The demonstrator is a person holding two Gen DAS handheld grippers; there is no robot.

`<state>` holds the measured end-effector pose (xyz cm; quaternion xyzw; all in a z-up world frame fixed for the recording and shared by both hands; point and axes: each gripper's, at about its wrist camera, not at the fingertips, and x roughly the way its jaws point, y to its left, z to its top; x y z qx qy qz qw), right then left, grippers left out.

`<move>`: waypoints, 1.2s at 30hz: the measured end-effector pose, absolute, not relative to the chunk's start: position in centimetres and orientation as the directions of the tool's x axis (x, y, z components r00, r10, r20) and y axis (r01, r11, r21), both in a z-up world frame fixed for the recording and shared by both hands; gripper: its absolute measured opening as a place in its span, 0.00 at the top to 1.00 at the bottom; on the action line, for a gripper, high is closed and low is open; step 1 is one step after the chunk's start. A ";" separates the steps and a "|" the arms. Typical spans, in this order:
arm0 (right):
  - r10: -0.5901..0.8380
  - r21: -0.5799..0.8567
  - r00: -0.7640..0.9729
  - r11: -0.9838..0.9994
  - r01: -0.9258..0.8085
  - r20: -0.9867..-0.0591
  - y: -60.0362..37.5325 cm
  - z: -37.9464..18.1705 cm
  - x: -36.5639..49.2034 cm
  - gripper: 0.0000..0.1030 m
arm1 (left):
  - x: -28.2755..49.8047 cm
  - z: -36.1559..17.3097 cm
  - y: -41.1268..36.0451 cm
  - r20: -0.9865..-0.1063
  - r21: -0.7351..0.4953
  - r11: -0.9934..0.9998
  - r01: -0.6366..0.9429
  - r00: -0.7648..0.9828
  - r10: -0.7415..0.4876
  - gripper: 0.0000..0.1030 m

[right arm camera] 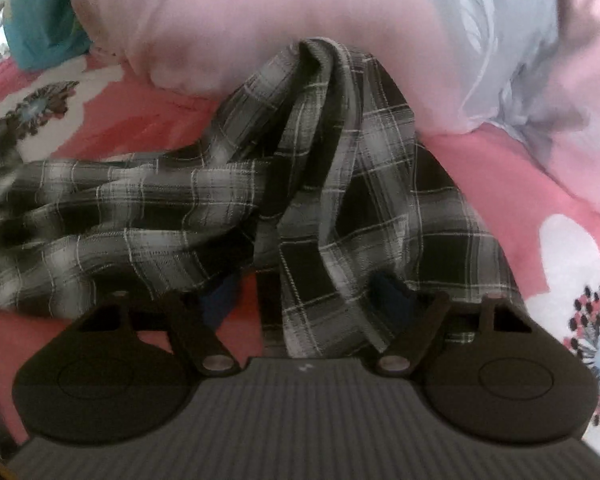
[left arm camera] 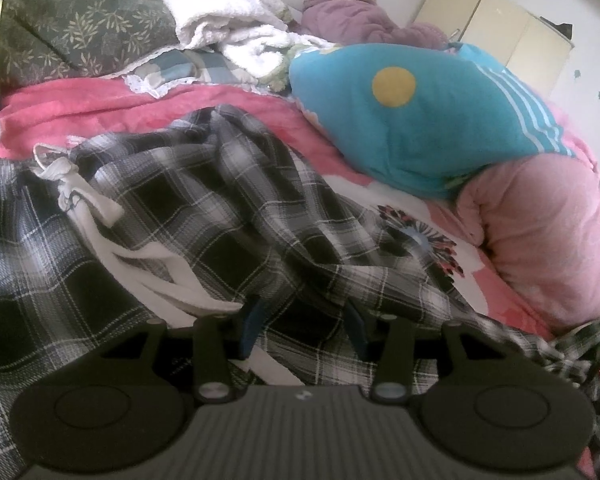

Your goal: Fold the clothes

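Black-white plaid garment (left arm camera: 220, 208) crumpled on pink floral bed sheet (right arm camera: 500, 184), left hand-held gripper (left arm camera: 304, 320) part-open w/ plaid cloth between fingers, grip unclear, right hand-held gripper (right arm camera: 308, 292) part-open over garment's end, pink pillow (right arm camera: 240, 20) just behind.

You're in a home bedroom, working on a bed: pink floral bedsheet (left arm camera: 420, 216) under your fingers, leaf-print pillow (left arm camera: 80, 32) and white fleece blanket (left arm camera: 220, 20) far ahead to their left, person in a purple jacket (left arm camera: 352, 16) lying beyond, cream cabinet (left arm camera: 496, 28) at the wall.
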<state>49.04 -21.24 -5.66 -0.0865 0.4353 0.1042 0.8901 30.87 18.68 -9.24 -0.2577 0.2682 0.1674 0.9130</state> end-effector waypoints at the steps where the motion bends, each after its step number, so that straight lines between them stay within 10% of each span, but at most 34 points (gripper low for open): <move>1: 0.090 -0.076 0.616 0.968 -0.238 -0.783 -21.7 -5.3 48.8 0.71 | 30.9 -9.2 18.7 -0.576 -0.380 0.811 -0.444 0.800 0.168 0.55; 2: 0.060 -0.104 0.641 0.971 -0.216 -0.765 -22.3 -4.7 48.5 0.95 | 30.9 -9.2 18.7 -0.576 -0.381 0.811 -0.445 0.800 0.168 0.55; 19: -0.308 -0.519 0.919 0.843 0.143 -0.247 -30.9 8.8 39.9 0.95 | 31.1 -9.1 18.5 -0.578 -0.362 0.807 -0.467 0.791 0.199 0.55; 32: -0.327 -0.538 0.893 0.834 0.119 -0.310 -32.1 6.2 40.4 0.95 | 31.0 -9.1 18.8 -0.577 -0.369 0.803 -0.469 0.792 0.197 0.55; 36: -0.325 -0.479 0.706 0.878 -0.023 -0.629 -34.6 1.0 41.4 0.78 | 31.0 -9.1 18.9 -0.577 -0.372 0.801 -0.468 0.793 0.195 0.55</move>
